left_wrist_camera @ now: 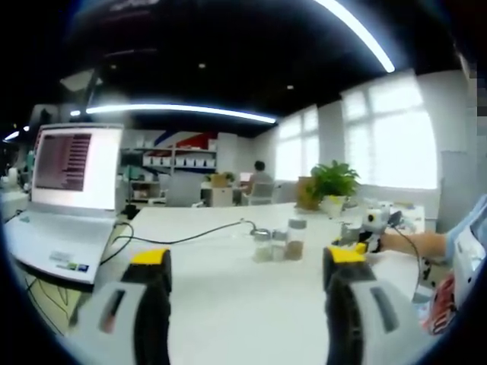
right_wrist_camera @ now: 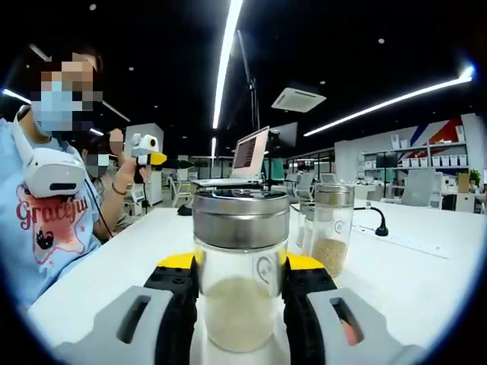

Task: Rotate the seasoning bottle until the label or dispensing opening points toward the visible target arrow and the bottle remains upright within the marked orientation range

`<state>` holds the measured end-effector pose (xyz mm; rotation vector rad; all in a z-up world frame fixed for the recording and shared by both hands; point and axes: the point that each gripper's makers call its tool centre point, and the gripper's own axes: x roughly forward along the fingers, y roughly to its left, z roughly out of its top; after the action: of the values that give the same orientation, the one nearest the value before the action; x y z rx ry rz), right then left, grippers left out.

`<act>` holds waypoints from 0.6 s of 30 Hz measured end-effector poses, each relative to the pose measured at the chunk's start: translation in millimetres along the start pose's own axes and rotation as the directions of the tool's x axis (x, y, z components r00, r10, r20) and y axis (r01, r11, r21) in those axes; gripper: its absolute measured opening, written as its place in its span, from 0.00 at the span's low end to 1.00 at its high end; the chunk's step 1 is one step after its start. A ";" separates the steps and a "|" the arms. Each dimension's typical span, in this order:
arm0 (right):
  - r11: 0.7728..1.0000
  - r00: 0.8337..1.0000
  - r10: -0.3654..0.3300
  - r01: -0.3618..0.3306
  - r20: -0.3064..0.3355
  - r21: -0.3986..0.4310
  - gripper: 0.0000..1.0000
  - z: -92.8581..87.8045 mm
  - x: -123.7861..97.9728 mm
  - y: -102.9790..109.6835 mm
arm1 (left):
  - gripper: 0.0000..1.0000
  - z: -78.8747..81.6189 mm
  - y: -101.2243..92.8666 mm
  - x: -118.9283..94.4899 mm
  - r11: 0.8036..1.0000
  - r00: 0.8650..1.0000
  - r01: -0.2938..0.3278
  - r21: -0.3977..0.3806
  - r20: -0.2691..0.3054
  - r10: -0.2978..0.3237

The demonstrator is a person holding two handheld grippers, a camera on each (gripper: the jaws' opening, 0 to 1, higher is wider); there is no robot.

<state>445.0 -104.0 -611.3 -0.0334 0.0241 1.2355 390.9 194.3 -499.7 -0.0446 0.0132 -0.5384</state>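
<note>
White table (right_wrist_camera: pixel 426 258) bearing an open laptop (left_wrist_camera: pixel 65 205) at its far end in the left gripper view. Left gripper (left_wrist_camera: pixel 247 262), jaws wide apart with nothing between them, held well back from the jars. Right gripper (right_wrist_camera: pixel 240 293), jaws closed against both sides of the upright seasoning bottle (right_wrist_camera: pixel 240 266), a clear jar with a metal lid and pale contents. Second jar (right_wrist_camera: pixel 332 228), holding brownish grains, stands just beyond it on the table.
</note>
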 end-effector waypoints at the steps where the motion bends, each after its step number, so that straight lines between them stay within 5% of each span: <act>1: 1.000 1.000 0.000 0.000 -0.005 0.002 0.43 -0.6 0.5 -0.2 | 0.86 -0.3 -0.6 0.1 1.000 1.000 0.002 0.000 -0.002 -0.002; 6: 0.996 1.000 0.021 -0.023 0.024 0.090 0.52 -2.9 -6.3 3.9 | 0.86 -0.6 -0.2 0.1 1.000 1.000 0.004 -0.005 -0.003 -0.005; 11: 0.998 0.999 0.048 -0.048 0.012 0.030 0.63 -1.9 -19.9 0.5 | 0.86 1.0 2.7 -1.5 1.000 1.000 -0.007 -0.009 0.005 0.007; 14: 0.998 0.997 0.064 -0.065 0.049 0.016 0.59 6.0 -24.7 -8.5 | 0.86 -0.6 4.3 -0.5 1.000 1.000 -0.011 -0.016 0.000 0.011; 18: 0.972 0.969 0.223 -0.229 0.109 0.046 0.57 14.0 -25.7 3.7 | 0.86 -1.5 2.5 0.6 1.000 1.000 -0.008 -0.014 -0.004 0.008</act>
<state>433.0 -126.4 -596.4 0.0862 -0.0271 1.4629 392.6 196.1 -501.3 -0.0575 0.0210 -0.5307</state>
